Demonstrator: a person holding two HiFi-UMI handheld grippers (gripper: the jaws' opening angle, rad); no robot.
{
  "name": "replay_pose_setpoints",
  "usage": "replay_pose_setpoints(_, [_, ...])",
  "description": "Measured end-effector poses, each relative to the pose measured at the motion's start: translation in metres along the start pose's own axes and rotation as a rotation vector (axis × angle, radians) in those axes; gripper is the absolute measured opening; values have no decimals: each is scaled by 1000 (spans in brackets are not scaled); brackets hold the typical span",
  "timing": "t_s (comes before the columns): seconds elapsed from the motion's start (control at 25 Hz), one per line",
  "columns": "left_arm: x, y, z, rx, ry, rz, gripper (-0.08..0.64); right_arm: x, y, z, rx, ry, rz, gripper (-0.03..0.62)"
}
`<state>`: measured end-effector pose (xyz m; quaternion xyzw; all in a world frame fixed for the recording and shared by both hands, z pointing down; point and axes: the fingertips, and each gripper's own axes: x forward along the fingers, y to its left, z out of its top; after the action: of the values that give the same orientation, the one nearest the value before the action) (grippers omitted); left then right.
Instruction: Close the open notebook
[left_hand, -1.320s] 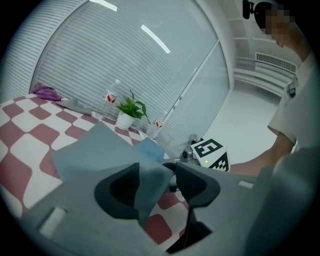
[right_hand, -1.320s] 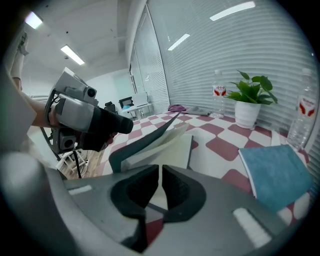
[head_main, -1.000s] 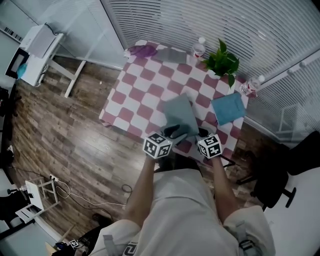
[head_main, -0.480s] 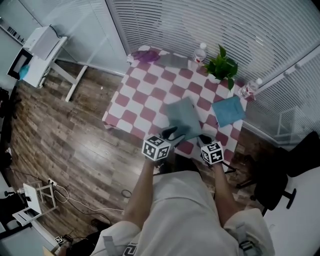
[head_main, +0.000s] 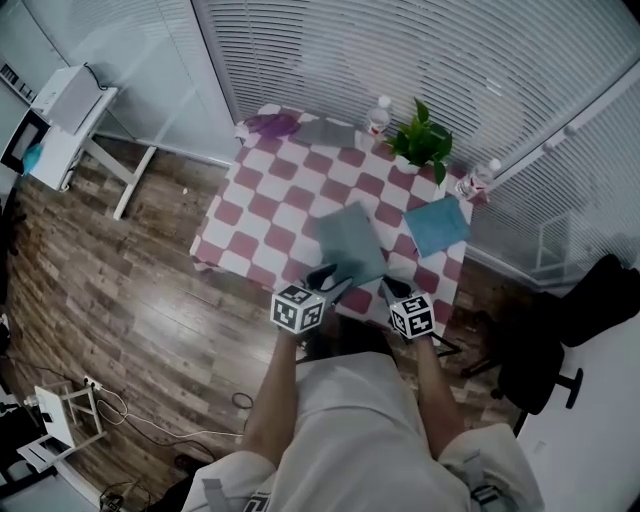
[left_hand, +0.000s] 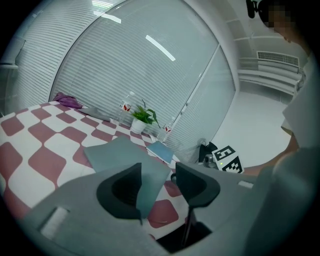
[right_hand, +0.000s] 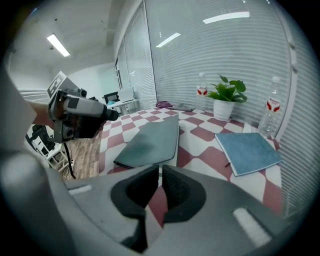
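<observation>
You are holding the left tool (left_hand: 159, 181) jaws apart and the right tool (right_hand: 160, 186) pressed together, both empty, while the grey notebook (head_main: 350, 240) is lying apparently closed on the desk (head_main: 250, 228), leaving seemingly nothing.

Checked table (head_main: 262, 215): grey notebook (head_main: 350, 240), blue notebook (head_main: 436, 225), perhaps cloth (head_main: 270, 125)

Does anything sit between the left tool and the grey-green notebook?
Nothing visible does. The grey-green notebook lies right ahead of the left tool, whose jaws are apart. The blue notebook sits beyond it, off to the side.
</observation>
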<state>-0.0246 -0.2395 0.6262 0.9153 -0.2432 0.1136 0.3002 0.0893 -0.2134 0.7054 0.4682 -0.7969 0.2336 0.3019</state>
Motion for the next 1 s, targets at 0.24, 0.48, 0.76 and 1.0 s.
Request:
replay_pose_setpoints(0.24, [7,-5,0,61,22,36,210,-3,-16,23,-31,-34,-10,21])
replay_pose_setpoints(0.48, [10,0,15,32,-39,150,210,-7,-24,42,-49,-60,32,21])
replay_pose_setpoints(0.76, [2,-9,33,-13,-191,353,204,-15,-36,69,-25,-101,85,21])
replay_pose_setpoints(1.0, [2,-31,26,-73,-228,475,151,-41,-50,86,305,-173,49,21])
